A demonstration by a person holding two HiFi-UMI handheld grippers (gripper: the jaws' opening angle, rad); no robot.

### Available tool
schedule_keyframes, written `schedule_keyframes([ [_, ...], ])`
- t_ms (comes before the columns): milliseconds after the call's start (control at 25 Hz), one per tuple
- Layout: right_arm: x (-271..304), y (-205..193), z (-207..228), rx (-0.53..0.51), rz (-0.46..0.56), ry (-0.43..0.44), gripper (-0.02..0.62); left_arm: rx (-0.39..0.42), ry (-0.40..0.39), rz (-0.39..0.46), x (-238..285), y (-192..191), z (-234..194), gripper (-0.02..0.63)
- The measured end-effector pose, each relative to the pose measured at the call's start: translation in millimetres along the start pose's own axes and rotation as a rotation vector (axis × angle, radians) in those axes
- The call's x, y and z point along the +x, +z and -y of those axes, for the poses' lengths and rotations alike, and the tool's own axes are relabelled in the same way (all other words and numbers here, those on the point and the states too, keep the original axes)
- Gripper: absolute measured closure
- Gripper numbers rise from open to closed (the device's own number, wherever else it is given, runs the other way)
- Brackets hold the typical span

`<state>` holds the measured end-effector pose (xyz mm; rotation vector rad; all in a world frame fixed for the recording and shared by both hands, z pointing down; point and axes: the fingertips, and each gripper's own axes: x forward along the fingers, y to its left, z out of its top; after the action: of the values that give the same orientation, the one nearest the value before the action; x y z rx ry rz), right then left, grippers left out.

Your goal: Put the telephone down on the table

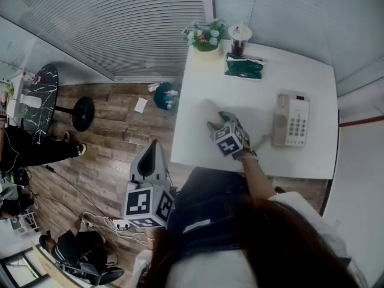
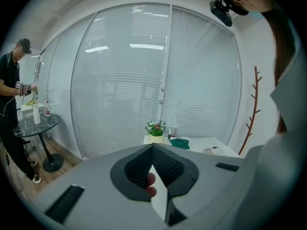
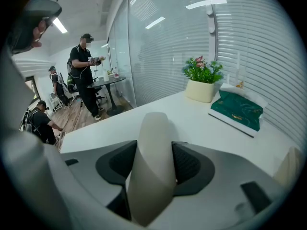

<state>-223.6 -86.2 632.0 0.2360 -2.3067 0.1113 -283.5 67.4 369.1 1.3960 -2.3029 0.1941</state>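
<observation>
While the right claw [image 3: 154,152] is clamped on the cream handset [image 3: 153,128], it sits over bare white counter [image 1: 252,155], left of the telephone base [image 1: 291,120]; can't tell if the handset touches the top. Handset's long axis points away from the person, out past the jaws, roughly parallel to the base. Right hand is the only one near. Left claw [image 2: 152,147] hangs off the counter edge over the floor, jaws together, empty. Likely next: lower straight down, spot below looks free. No readable text; keypad and green packet [image 1: 244,66] print too small.
</observation>
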Motion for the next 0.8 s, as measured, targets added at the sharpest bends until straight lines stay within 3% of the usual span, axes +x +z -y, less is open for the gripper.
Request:
schedule_keyframes([
  [200,-0.3,-7.0,-0.7,-0.032,-0.032,-0.005,0.342,0.003,-0.020,-0.002,3.8,0.1,4.5,0.604],
  [800,-21.5,4.4,5.5,-0.044,0.007,-0.058,0.333,0.029,-0.096,0.001,10.7,3.8,13.9,0.605],
])
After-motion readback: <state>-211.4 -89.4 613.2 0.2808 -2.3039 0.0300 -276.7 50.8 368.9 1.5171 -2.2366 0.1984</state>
